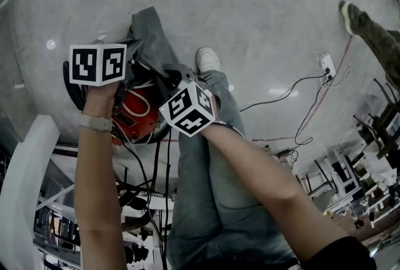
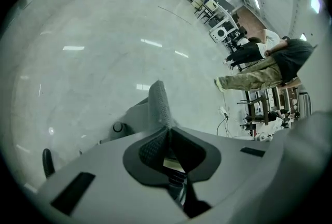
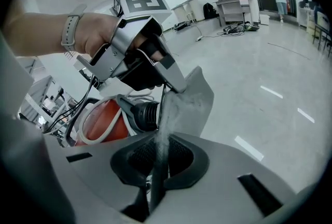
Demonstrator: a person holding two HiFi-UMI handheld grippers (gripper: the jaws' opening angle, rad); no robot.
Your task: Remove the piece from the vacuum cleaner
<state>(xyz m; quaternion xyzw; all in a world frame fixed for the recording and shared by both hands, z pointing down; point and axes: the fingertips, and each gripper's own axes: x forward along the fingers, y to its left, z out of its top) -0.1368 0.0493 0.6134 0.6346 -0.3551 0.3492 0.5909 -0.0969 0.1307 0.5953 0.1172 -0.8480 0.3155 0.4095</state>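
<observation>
Gripping one grey piece (image 3: 189, 101) at two points. The left gripper (image 2: 168, 140) has its jaws closed on the piece's upper edge. The right gripper (image 3: 158, 166) has its jaws closed lower down, with the thin sheet pinched flat between the pads. The piece is up off the floor (image 1: 262, 25), stretched between the two grippers, just above and beside the red vacuum cleaner (image 3: 101, 122). Whether it still touches the black ribbed hose (image 3: 148, 114) cannot be told.

Left forearm (image 1: 97, 187) runs straight up the head view, a pale band (image 3: 69, 31) at the wrist. The left hand (image 3: 101, 28) is wrapped round its gripper's handle, tool tipped steeply down. Right forearm (image 1: 256, 165) comes in on a slant from the lower right corner, crossing over the person's jeans leg (image 1: 206, 212), and also points down. The two marker cubes sit close together, the left one higher in the head view.

The vacuum cleaner stands on the floor under the left hand, just beside the leg, and a white shoe (image 1: 207, 59) is planted near it.
</observation>
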